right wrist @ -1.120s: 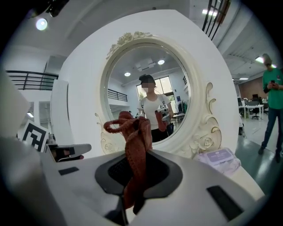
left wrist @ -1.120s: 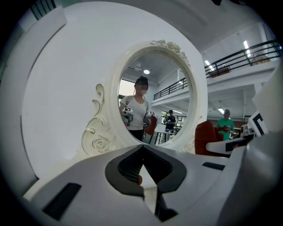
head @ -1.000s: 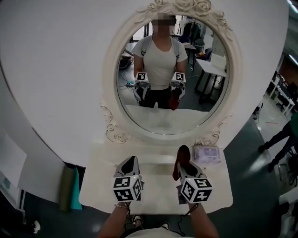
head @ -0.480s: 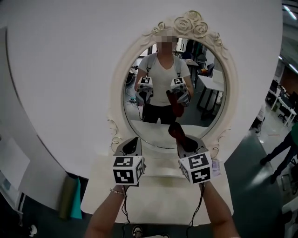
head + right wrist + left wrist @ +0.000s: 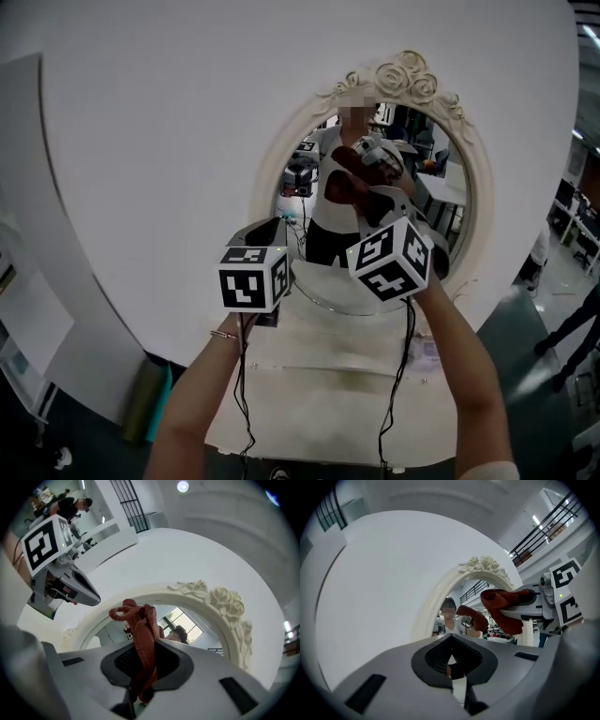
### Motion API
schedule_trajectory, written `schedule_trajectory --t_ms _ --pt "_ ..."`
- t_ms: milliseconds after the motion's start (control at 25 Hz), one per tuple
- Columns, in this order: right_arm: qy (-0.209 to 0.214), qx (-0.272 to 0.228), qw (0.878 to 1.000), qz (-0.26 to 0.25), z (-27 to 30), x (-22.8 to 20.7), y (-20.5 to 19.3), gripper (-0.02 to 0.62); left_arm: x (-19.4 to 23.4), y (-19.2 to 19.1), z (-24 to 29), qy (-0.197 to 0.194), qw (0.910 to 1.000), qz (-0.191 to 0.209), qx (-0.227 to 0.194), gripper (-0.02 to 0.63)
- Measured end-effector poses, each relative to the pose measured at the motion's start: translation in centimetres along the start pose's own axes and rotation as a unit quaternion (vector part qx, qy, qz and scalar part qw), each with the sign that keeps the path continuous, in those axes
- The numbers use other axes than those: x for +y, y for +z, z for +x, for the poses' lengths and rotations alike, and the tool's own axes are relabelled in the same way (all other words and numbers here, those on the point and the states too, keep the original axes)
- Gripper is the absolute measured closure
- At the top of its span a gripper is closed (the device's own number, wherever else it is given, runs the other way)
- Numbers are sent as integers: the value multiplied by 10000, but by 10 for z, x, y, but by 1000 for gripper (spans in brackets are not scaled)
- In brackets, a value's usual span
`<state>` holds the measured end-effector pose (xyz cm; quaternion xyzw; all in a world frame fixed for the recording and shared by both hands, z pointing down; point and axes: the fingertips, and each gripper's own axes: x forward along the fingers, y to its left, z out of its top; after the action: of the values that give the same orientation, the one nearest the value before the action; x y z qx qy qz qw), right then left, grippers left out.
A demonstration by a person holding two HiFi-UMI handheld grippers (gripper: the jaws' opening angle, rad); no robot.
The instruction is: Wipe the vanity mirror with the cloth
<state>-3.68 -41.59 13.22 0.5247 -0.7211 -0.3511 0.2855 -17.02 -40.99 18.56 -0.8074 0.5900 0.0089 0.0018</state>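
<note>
Right hand-held gripper (image 5: 373, 201) squeezed red cloth (image 5: 143, 639), up by vanity mirror (image 5: 328, 272). Left hand-held gripper (image 5: 451, 672) pinched closed, nothing inside.

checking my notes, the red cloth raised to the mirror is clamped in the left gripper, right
Not the left. The red cloth raised to the mirror is clamped in the right gripper, as the right gripper view shows.

White vanity table (image 5: 319, 403), oval mirror (image 5: 452, 192) standing at its back
</note>
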Motion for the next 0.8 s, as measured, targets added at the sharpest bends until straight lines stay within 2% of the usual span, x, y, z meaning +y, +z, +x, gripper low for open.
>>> schedule_trajectory --t_ms 280,480,800 --pt "-565 253 9915 -1146 37 -28 56 537 22 71 13 57 9993 219 -298 601" --pt "-597 334 9896 -1268 56 -27 66 537 28 91 20 62 9988 359 -317 600" --pt "-520 405 9878 -1412 67 -9 63 537 36 78 26 1 9992 311 -263 600"
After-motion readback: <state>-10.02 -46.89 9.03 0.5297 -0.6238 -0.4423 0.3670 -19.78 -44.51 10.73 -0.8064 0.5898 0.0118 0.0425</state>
